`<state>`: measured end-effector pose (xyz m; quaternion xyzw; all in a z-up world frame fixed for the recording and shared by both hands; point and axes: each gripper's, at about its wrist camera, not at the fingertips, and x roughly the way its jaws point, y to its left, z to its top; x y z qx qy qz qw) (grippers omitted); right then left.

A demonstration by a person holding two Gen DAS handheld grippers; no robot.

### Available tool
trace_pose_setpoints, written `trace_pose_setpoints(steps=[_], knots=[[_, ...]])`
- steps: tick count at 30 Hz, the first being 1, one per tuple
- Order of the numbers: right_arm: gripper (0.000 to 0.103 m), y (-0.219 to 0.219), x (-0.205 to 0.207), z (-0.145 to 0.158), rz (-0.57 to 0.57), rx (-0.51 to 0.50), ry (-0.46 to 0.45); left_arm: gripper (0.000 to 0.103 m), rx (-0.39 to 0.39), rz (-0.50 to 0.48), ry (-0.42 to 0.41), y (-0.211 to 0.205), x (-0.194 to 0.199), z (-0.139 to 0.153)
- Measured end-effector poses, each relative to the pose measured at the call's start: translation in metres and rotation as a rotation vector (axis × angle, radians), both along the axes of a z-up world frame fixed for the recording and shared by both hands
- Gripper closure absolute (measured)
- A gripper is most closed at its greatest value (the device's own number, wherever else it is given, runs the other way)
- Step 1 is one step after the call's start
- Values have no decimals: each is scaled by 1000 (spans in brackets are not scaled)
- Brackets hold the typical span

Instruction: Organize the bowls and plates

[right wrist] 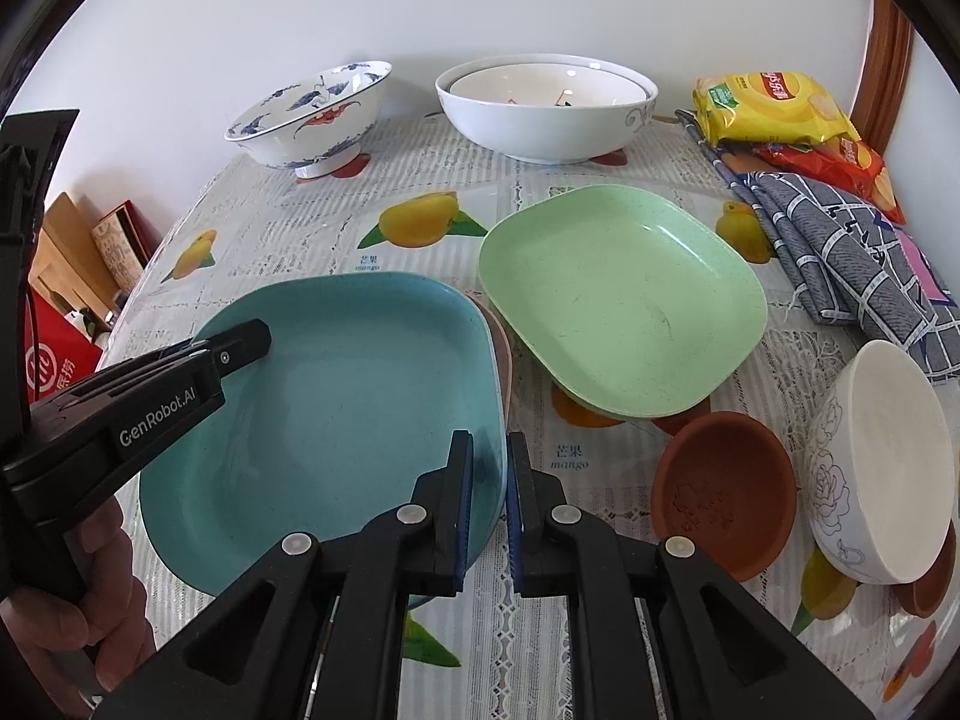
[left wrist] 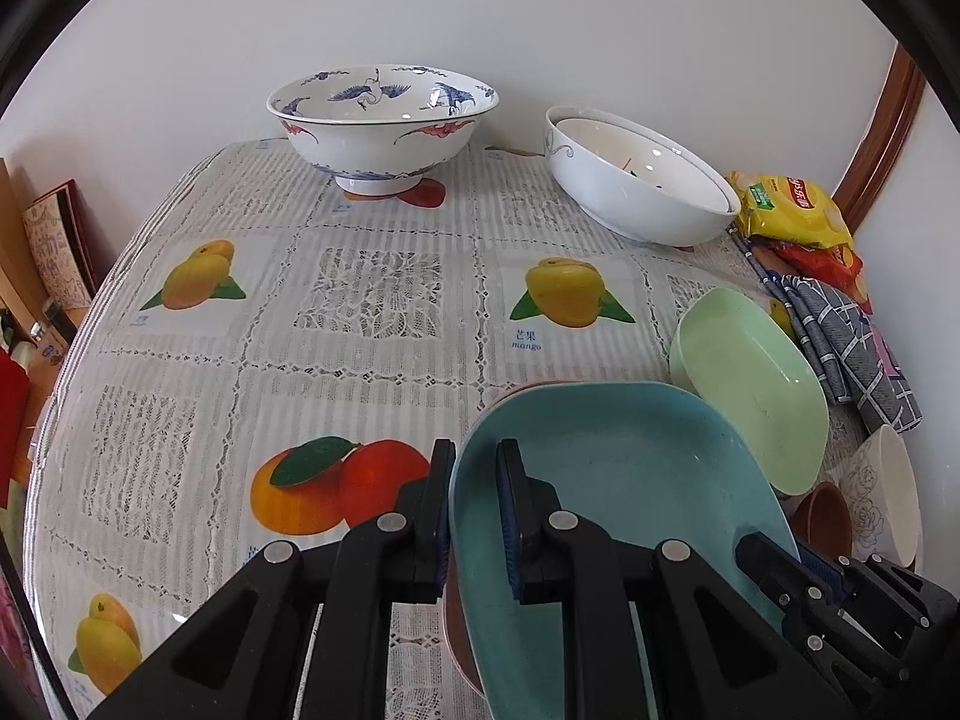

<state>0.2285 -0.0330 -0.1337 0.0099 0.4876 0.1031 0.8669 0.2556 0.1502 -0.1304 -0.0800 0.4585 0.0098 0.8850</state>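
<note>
while the left gripper [left wrist: 474, 516] clamps the blue plate [left wrist: 618, 480] rim, the right gripper [right wrist: 489, 510] clamps its opposite edge.

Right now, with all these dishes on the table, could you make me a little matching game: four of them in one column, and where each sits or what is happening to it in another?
Things:
1. blue plate
2. green plate
3. crane-patterned bowl
4. plain white bowl

States:
A. has a smaller bowl nested inside it
B. stands alone by the wall, at the back left
C. gripped at both side rims by the left gripper and the right gripper
D. lies to the right of the blue plate, untouched

Pairs: 1-C, 2-D, 3-B, 4-A
</note>
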Motion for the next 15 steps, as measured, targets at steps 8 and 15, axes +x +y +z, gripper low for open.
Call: trace_pose_setpoints(steps=[8, 15], knots=[[89, 4, 4, -10, 14, -9, 29, 88, 24, -1, 18, -3, 7, -8], [83, 8, 3, -10, 47, -20, 31, 87, 24, 1, 45, -2, 7, -10]])
